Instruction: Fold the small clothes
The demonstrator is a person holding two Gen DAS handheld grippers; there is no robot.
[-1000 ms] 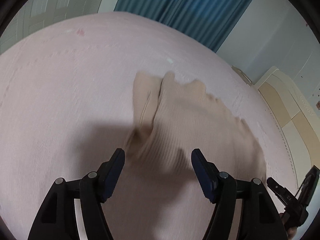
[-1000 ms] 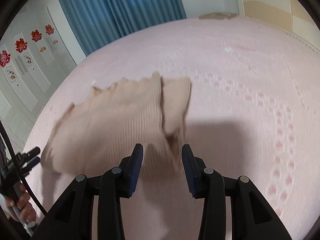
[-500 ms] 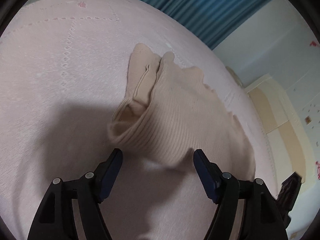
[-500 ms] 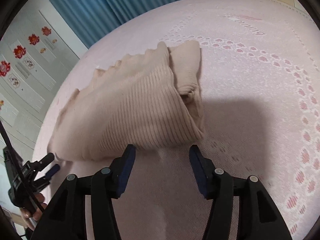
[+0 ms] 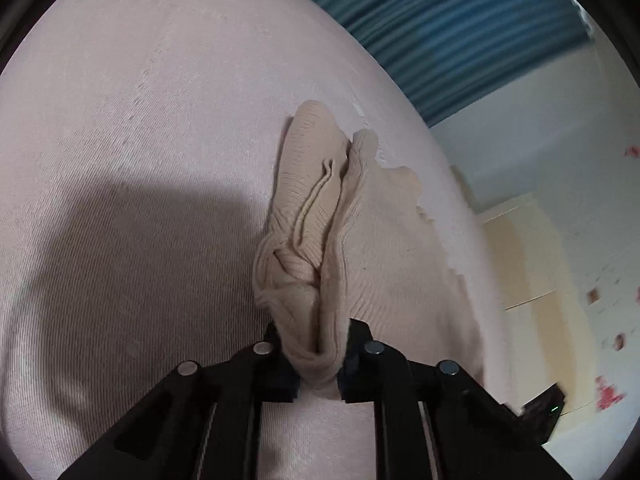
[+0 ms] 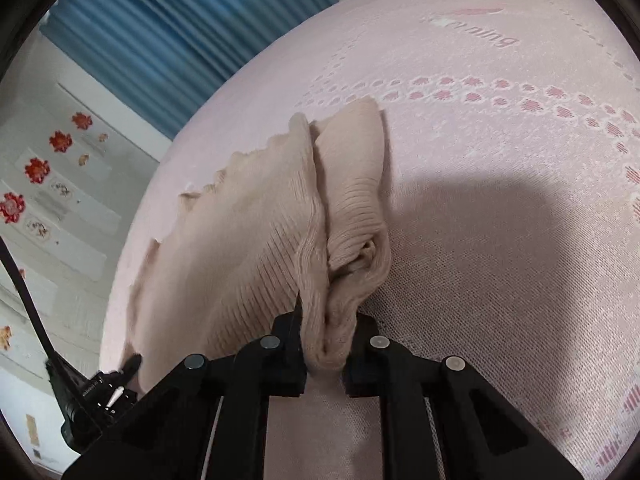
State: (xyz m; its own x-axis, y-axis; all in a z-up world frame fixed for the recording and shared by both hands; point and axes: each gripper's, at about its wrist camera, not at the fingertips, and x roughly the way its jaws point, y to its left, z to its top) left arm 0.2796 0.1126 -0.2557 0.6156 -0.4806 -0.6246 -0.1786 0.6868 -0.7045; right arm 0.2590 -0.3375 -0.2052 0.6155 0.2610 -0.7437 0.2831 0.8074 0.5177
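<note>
While both grippers are clamped on the near edge of the beige ribbed garment [image 5: 384,240], the relation that matters is how that edge runs between them and how the rest of the cloth trails away from it across the pink bed [image 5: 132,160]. Taking the garment as the landmark and going left to right: at its left near corner, the left gripper [image 5: 318,364] has its jaws closed on a bunched fold of knit, with the folded-in sleeve lying just left of the body panel and pointing away toward the blue curtain [image 5: 460,28]. Across its middle, the body panel spreads flat on the bed, its scalloped hem at the far side. At its right near corner, the right gripper [image 6: 326,350] has its jaws closed on a matching bunch of the garment [image 6: 248,232], the other sleeve tucked just right of the panel. Seen from either wrist, the cloth lies straight ahead of the jaws and reaches away from them, so the held edge is the nearer one and the hem the farther. Judging from this, the next fold would carry the held edge forward over the panel toward the hem, both hands being equally near.
</note>
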